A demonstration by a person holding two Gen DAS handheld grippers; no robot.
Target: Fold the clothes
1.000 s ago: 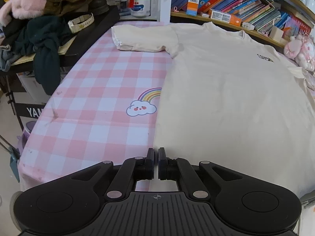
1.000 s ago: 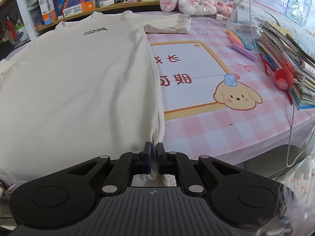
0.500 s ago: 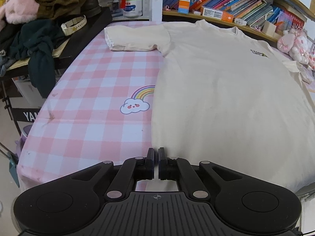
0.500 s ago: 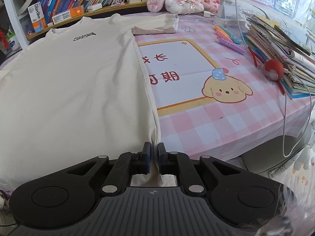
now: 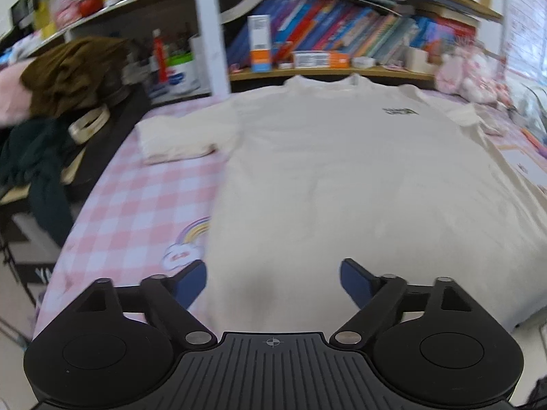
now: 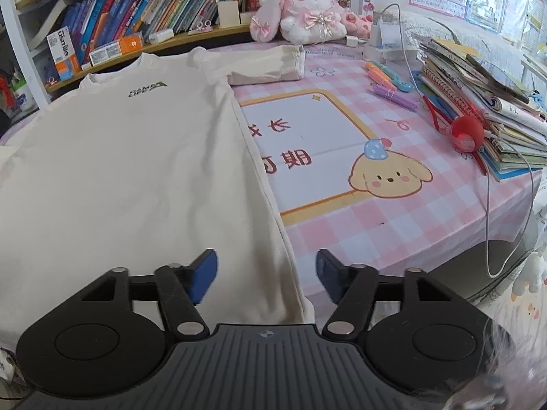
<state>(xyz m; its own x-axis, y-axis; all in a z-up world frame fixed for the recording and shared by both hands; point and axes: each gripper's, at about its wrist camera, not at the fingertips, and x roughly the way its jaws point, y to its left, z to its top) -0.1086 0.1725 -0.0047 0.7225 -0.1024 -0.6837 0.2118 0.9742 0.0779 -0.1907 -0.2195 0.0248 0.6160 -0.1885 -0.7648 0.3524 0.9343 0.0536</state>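
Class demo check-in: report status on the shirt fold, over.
Left gripper open, right gripper open, both over the hem. Cream T-shirt flat, unfolded, sleeves out. Nothing on the shirt.

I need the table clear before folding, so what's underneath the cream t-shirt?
The t-shirt lies on a pink checked tablecloth with cartoon prints. Anything beneath the shirt's middle is covered and cannot be seen.

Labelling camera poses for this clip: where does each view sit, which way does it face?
Left wrist: sits on the left gripper, looks forward over the cream cotton T-shirt toward the bookshelf; open jaws show, straddling the hem.
Right wrist: sits on the right gripper, looks along the shirt's right side edge and the pink checked tablecloth; open jaws show.
Shared: the T-shirt with its dark chest logo, and the bookshelf.
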